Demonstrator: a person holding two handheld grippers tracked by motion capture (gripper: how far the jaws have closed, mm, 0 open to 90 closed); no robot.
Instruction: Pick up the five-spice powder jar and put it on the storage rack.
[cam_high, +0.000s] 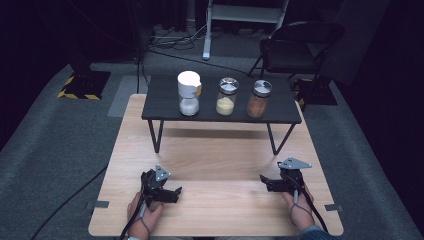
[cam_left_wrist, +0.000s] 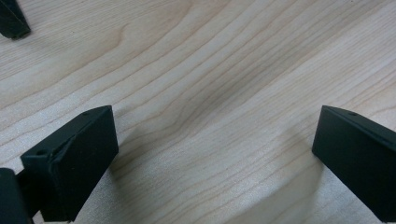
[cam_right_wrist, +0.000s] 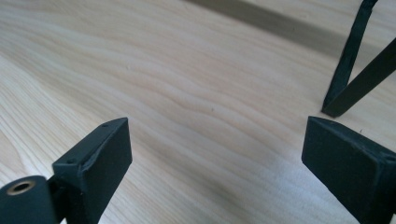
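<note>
On a small black shelf (cam_high: 165, 107) at the far side of the wooden table (cam_high: 215, 165) stand three jars: a white-capped jar (cam_high: 189, 93) of white powder, a steel-lidded jar (cam_high: 226, 96) of yellow powder and a steel-lidded jar (cam_high: 259, 98) of brown powder. My left gripper (cam_high: 176, 192) rests low at the near left, jaws wide apart with bare wood between them (cam_left_wrist: 215, 140). My right gripper (cam_high: 264, 181) sits at the near right, pointing left, jaws also apart over bare wood (cam_right_wrist: 215, 154). Neither holds anything.
The shelf's black wire legs (cam_high: 156, 136) stand on the table; one leg (cam_right_wrist: 348, 70) rises just beyond my right gripper's right jaw. A folding chair (cam_high: 295, 45) and cables lie on the grey floor behind the table.
</note>
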